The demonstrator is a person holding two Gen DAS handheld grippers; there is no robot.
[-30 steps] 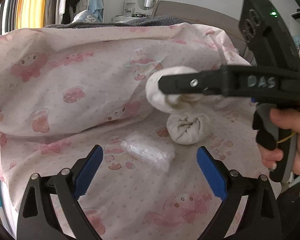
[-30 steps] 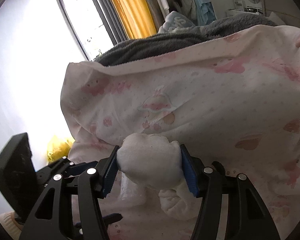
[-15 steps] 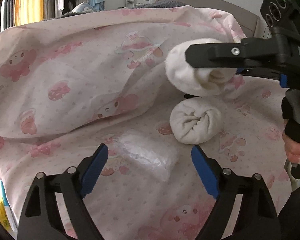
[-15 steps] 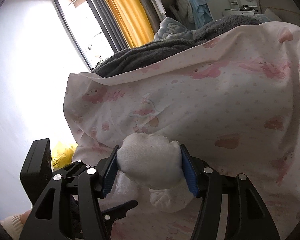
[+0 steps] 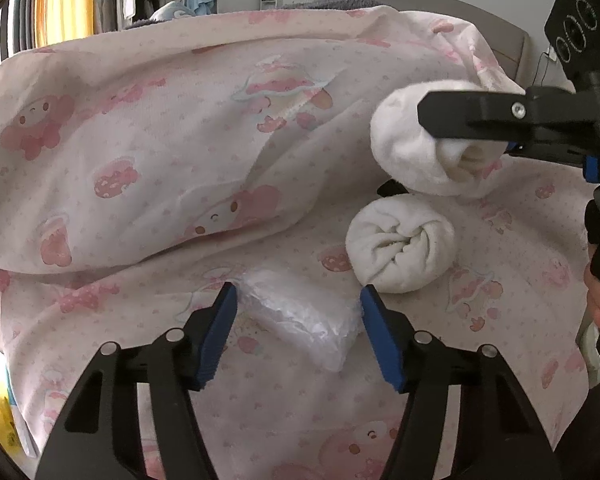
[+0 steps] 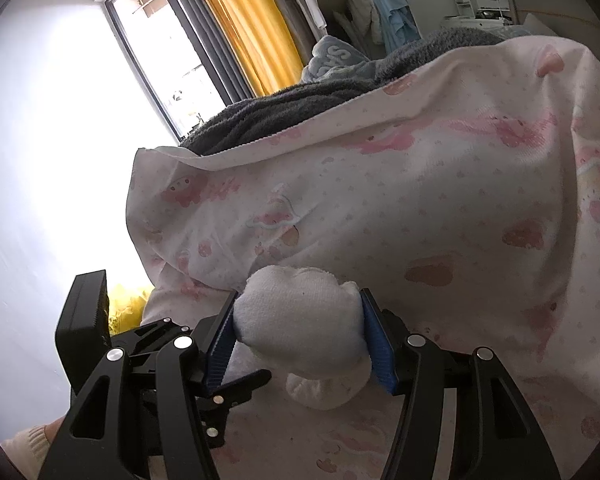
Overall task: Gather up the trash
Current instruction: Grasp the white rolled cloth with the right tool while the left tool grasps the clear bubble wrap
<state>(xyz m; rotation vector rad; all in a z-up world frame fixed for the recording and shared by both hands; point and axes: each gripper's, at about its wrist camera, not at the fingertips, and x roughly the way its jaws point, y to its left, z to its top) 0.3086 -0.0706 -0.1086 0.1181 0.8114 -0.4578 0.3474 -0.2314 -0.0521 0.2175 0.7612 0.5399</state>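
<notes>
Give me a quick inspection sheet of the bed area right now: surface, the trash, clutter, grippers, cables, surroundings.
Surface: pink cartoon-print bedding, rumpled, a fold raised behind the work spot.
Job's things: clear plastic wrapper lying on the bedding between the left gripper's pads.
Clutter: rolled white sock resting on the bedding just beyond the wrapper; second rolled sock held above it.
Grippers: left gripper has just been closing around the wrapper, its right pad at the wrapper's edge, firm contact not clear; right gripper shut on the second rolled sock.
Cables: a thin cable on the wall.
Surroundings: grey blanket, orange curtain, window, hanging clothes.
</notes>
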